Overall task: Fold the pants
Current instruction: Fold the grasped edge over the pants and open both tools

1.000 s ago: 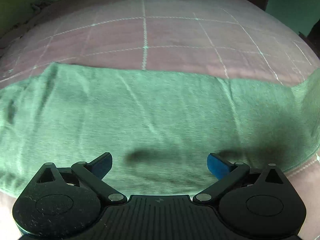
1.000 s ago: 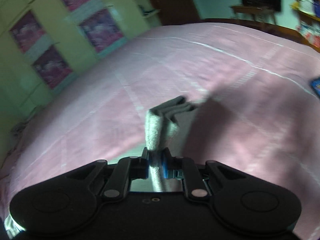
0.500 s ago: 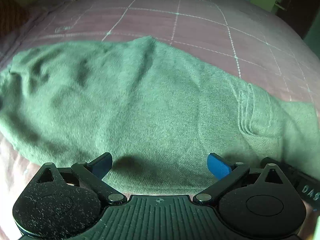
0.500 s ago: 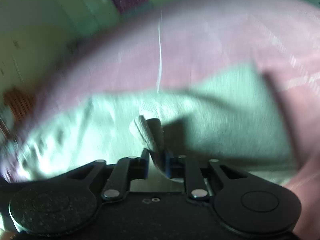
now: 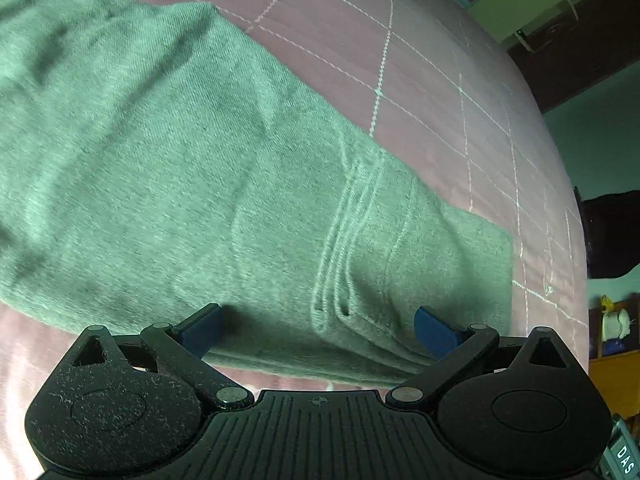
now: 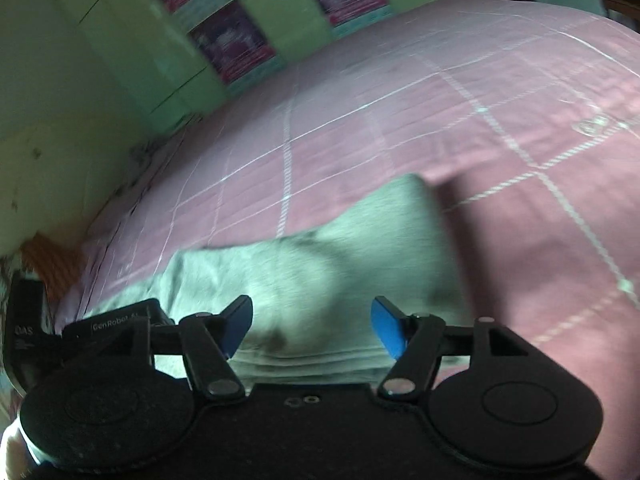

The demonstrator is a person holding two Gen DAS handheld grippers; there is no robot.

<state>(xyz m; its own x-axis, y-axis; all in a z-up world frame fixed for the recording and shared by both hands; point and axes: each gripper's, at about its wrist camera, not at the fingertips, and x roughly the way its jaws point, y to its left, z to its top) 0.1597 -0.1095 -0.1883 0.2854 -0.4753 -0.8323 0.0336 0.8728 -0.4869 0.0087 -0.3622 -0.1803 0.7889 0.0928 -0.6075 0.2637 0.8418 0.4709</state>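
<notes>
Writing: "GenRobot" printed in pale letters on a black housing (image 6: pixel 116 316) at the lower left of the right wrist view, with "DAS" on a second black block beside it. "DAS" again, partly cut off, on a tag (image 5: pixel 624 458) at the bottom right corner of the left wrist view. Posters (image 6: pixel 232 46) on green cupboard doors, print too blurred to read.

Left wrist view only: green pants (image 5: pixel 192 168) lying flat on the pink quilted bedspread (image 5: pixel 440 92), running from upper left to lower right, several stacked cloth edges near the lower right, a squared end beyond them. Shelf with small items at far right. Left gripper (image 5: pixel 318 330) spread wide above the near edge of the pants, nothing between the blue pads.

Right wrist view only: cupboard wall, far side of the bedspread (image 6: pixel 500 132), one end of the pants (image 6: pixel 360 248), motion-blurred. Right gripper (image 6: pixel 312 330) with jaws opening, cloth below and beyond the blue pads (image 6: pixel 386 326), none pinched between them.

Against one second earlier: right gripper then clenched on a bunched fold of cloth lifted off the bed, now let go, cloth lying down. Left gripper spread then as now, pants seen then straight across, now on a diagonal with stacked edges in view.
</notes>
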